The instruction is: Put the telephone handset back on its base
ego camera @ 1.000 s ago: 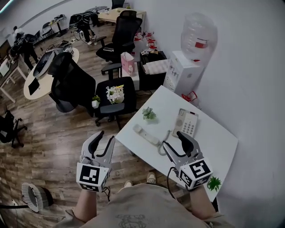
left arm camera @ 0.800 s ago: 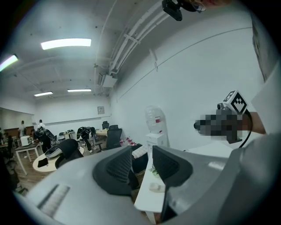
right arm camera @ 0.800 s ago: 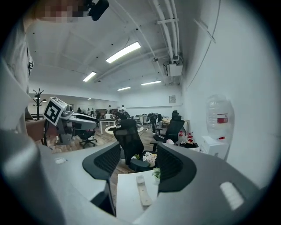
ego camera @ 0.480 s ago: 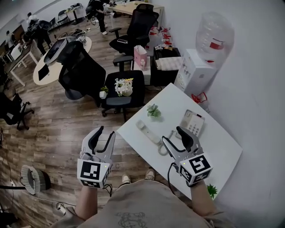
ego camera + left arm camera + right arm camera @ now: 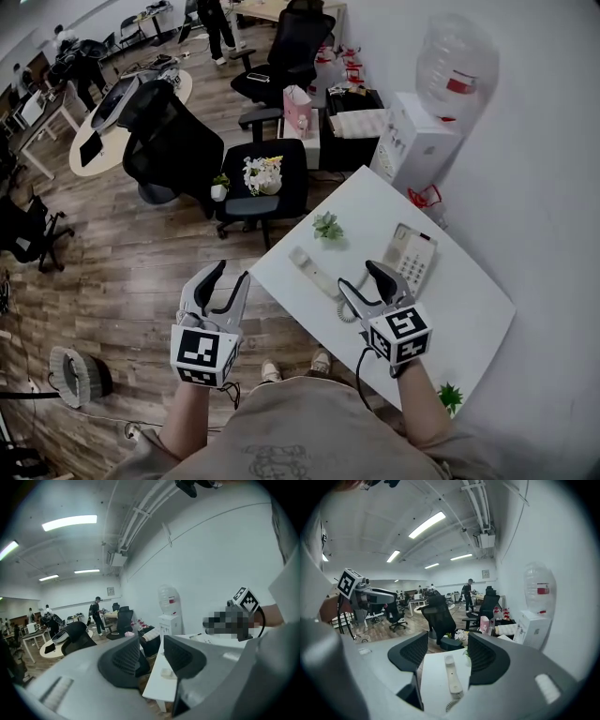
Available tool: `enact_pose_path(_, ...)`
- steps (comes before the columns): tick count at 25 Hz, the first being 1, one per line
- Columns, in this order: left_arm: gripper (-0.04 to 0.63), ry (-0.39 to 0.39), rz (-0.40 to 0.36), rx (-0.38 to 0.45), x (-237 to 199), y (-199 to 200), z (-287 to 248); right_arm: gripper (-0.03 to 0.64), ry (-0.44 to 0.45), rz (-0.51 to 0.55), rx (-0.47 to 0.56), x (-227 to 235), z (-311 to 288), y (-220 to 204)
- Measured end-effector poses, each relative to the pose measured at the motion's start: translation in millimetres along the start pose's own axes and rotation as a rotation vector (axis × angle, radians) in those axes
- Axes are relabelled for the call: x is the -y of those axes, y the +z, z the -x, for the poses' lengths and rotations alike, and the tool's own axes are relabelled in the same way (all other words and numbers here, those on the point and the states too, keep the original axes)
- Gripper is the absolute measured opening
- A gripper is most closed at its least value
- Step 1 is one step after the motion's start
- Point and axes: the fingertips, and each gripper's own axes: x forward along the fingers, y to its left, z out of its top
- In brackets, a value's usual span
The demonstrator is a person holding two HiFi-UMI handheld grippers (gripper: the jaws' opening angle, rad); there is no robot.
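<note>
The cream telephone handset (image 5: 311, 272) lies flat on the white table (image 5: 469, 309), left of its base (image 5: 412, 259), joined by a coiled cord (image 5: 349, 307). In the right gripper view the handset (image 5: 451, 676) lies straight ahead between the jaws, still some way off. My right gripper (image 5: 364, 280) hovers open above the table's near edge, just right of the handset and cord. My left gripper (image 5: 225, 289) is open and empty, held over the floor left of the table. In the left gripper view the table edge (image 5: 161, 686) shows past the jaws.
A small green plant (image 5: 327, 226) stands by the table's far-left edge, another plant (image 5: 451, 397) at the near corner. A black chair with flowers (image 5: 260, 178) sits beyond the table. A water dispenser (image 5: 417, 141) stands against the wall at right.
Both grippers have crept forward, the right one closer to the handset and cord. The head camera has shifted slightly. The handset and base have not moved.
</note>
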Motion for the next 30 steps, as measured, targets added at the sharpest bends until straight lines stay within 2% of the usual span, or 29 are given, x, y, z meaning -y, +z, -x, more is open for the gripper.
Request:
enact_pose_path(11,0.156,-0.055,0.114,-0.177,-2.8,-77.5,-37.7,0.304,0.061,-0.025,-0.223,-8.9,-51.9,-75.9)
enact_pose_path(17,0.156,-0.072,0.211,-0.260,3.3,-117.6,-52.1,0.312,0.081,0.020,-0.323,-9.8,-78.3,-112.1)
enact_pose_path(27,0.156,-0.111,0.270,-0.380,25.0,-175.8,-55.8,0.331,0.058,0.053,-0.525,13.7,-119.6,-197.9)
enact_pose_path(30,0.156,-0.122,0.292,-0.401,30.9,-187.0,-58.5,0.353,0.078,0.078,-0.579,15.7,-128.2,-221.1)
